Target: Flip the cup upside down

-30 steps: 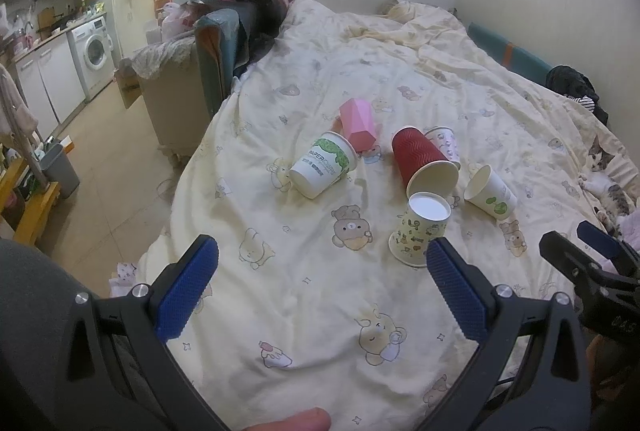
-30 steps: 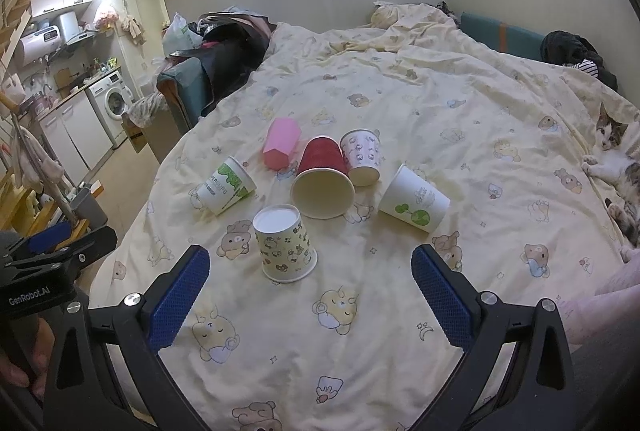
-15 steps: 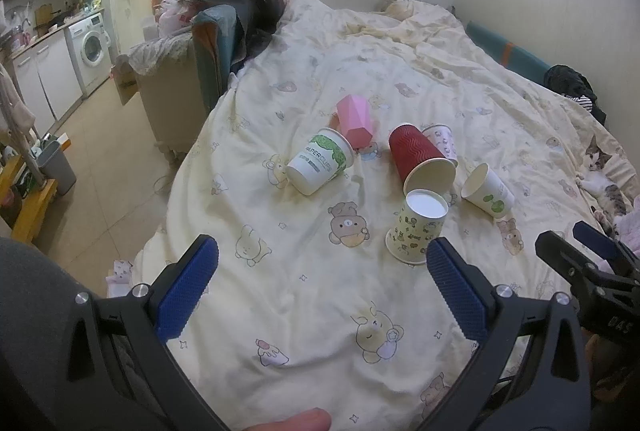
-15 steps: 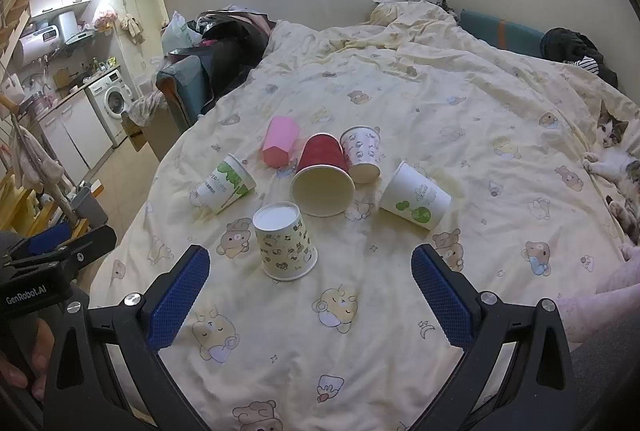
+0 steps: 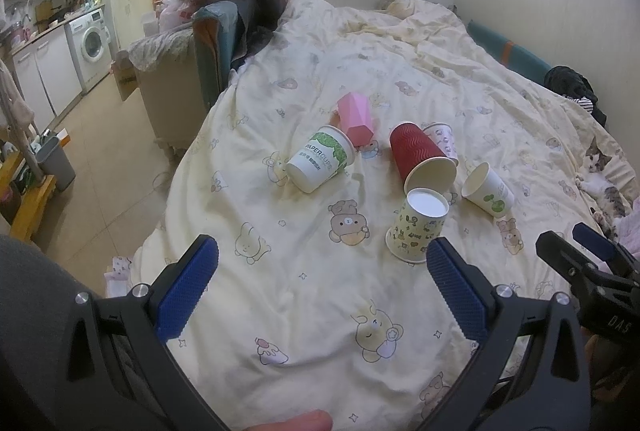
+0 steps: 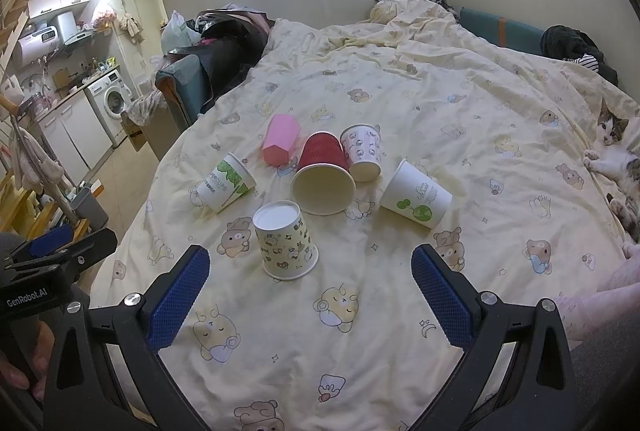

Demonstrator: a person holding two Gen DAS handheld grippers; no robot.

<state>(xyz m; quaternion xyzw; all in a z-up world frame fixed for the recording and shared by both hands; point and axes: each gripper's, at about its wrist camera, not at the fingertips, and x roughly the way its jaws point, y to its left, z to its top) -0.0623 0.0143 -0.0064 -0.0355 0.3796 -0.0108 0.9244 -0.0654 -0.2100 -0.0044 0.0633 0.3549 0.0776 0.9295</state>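
Observation:
Several cups lie on a bear-print bedspread (image 6: 460, 111). A patterned yellow cup (image 6: 285, 239) (image 5: 418, 227) stands upside down nearest me. A red cup (image 6: 323, 173) (image 5: 422, 159), a green-leaf white cup (image 6: 225, 183) (image 5: 321, 163), a pink cup (image 6: 280, 139) (image 5: 355, 117), a small printed cup (image 6: 362, 151) (image 5: 442, 143) and a white cup with green dots (image 6: 416, 199) (image 5: 487, 189) lie on their sides. My left gripper (image 5: 320, 285) and right gripper (image 6: 310, 291) are open and empty, short of the cups.
A cat (image 6: 614, 159) lies at the bed's right edge. An armchair piled with clothes (image 5: 224, 39) stands at the bed's left. The floor, a washing machine (image 5: 94, 45) and a grey bin (image 5: 56, 163) are further left. A wall backs the bed.
The left wrist view has drifted slightly, so the cups sit a little lower and nearer. The cups themselves have not moved. Both grippers stay open.

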